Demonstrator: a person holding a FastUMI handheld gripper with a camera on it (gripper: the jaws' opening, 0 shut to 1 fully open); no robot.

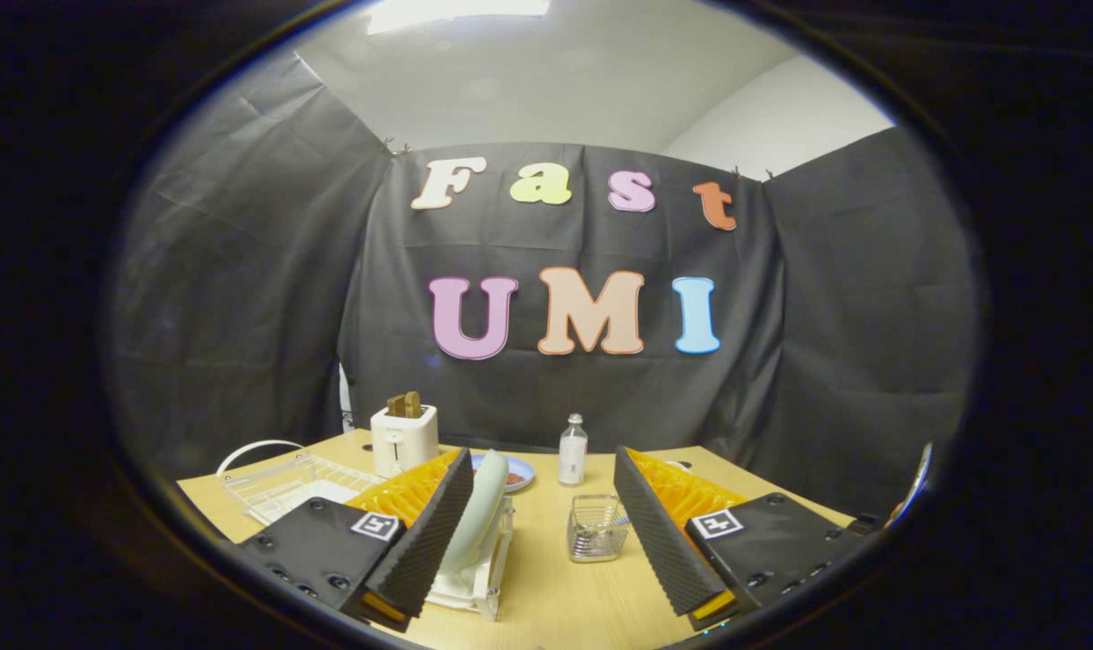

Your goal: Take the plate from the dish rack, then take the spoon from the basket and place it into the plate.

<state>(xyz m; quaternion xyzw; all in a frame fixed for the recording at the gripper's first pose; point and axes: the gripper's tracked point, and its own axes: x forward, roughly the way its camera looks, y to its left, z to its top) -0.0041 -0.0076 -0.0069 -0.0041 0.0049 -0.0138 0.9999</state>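
A pale green plate (479,511) stands on edge in a small white dish rack (474,587), right beside my left finger. A clear wire basket (597,528) sits on the wooden table (555,596), between my fingers and nearer the right one; a spoon inside it is hard to make out. My gripper (546,533) is open, hovering above the table with nothing between its fingers. The left fingertip (438,524) nearly overlaps the plate's rim.
A white toaster (403,437) with toast stands at the back left. A white tray rack (284,483) lies left of it. A small bottle (572,451) and a blue plate (514,472) with something red sit beyond the fingers.
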